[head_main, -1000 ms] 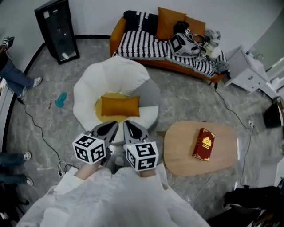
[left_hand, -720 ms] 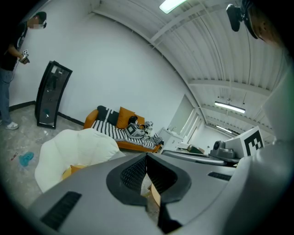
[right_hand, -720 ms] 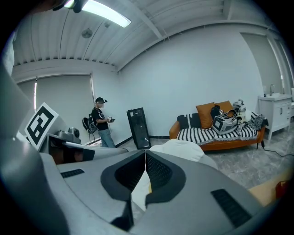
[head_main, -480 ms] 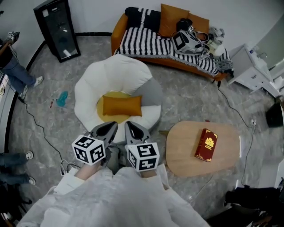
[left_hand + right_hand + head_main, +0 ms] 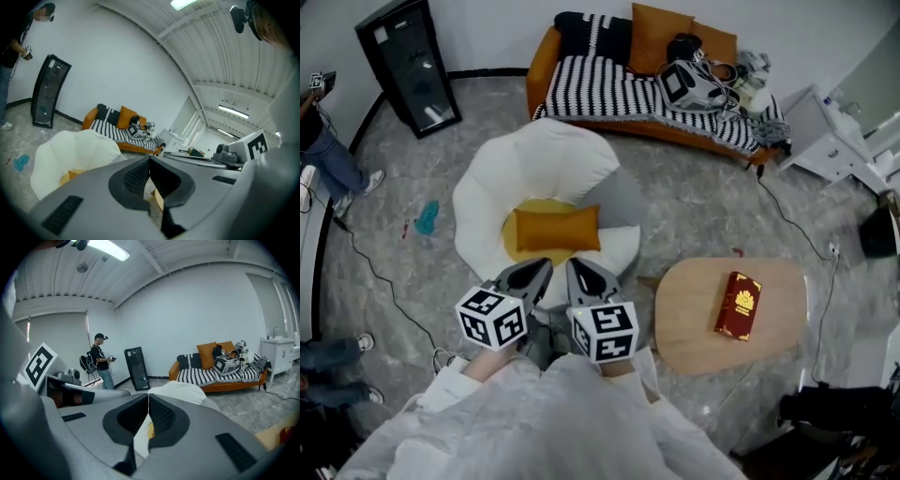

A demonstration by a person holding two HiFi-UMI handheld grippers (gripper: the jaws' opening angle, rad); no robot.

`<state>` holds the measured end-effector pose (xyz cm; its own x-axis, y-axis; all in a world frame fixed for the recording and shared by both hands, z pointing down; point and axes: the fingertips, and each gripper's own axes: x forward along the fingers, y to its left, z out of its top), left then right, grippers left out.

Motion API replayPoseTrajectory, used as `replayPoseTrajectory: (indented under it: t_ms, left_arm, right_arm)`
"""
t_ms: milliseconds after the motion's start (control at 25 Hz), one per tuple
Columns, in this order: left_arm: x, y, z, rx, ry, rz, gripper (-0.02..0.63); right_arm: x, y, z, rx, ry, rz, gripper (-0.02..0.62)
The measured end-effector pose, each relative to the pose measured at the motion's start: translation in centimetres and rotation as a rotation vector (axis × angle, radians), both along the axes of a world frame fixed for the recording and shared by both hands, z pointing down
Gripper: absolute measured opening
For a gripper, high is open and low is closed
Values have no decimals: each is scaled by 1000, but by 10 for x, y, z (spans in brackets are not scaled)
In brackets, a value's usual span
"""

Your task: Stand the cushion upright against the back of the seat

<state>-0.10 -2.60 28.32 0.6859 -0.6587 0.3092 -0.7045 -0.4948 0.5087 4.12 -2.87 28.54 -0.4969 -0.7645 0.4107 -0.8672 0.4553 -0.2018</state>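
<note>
An orange cushion (image 5: 557, 228) lies flat on the yellow seat of a white, petal-shaped armchair (image 5: 534, 164). The chair's tall back rises beyond the cushion. Just in front of the chair, my left gripper (image 5: 532, 272) and right gripper (image 5: 581, 273) hover side by side, short of the cushion. Each has its jaws closed together with nothing between them. The left gripper view shows the left gripper (image 5: 149, 160) shut, and a sliver of the cushion (image 5: 70, 175) over the chair's rim. In the right gripper view the right gripper (image 5: 148, 397) is shut, with the white chair (image 5: 187, 389) behind it.
A wooden coffee table (image 5: 703, 319) with a red book (image 5: 736, 304) stands to the right of the chair. An orange sofa (image 5: 637, 89) with a striped blanket and clutter lines the far wall. A black panel (image 5: 403, 64), floor cables, a teal object (image 5: 427, 217) and a person (image 5: 328, 159) are at the left.
Both grippers have edged a little forward toward the chair, still side by side and shut. The cushion has not moved.
</note>
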Motion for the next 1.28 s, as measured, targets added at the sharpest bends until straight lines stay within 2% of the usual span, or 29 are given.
replayPoseTrajectory:
  t_ms: [840,1280]
  left_arm:
    - [-35,-62,6,-5,10,72,8]
    - [-47,-67,13,-20,13,89,8]
  right_arm:
    - [-20,-57,9,-20,-4,104,12]
    - [-29,-60,16,-28,-2,138,12]
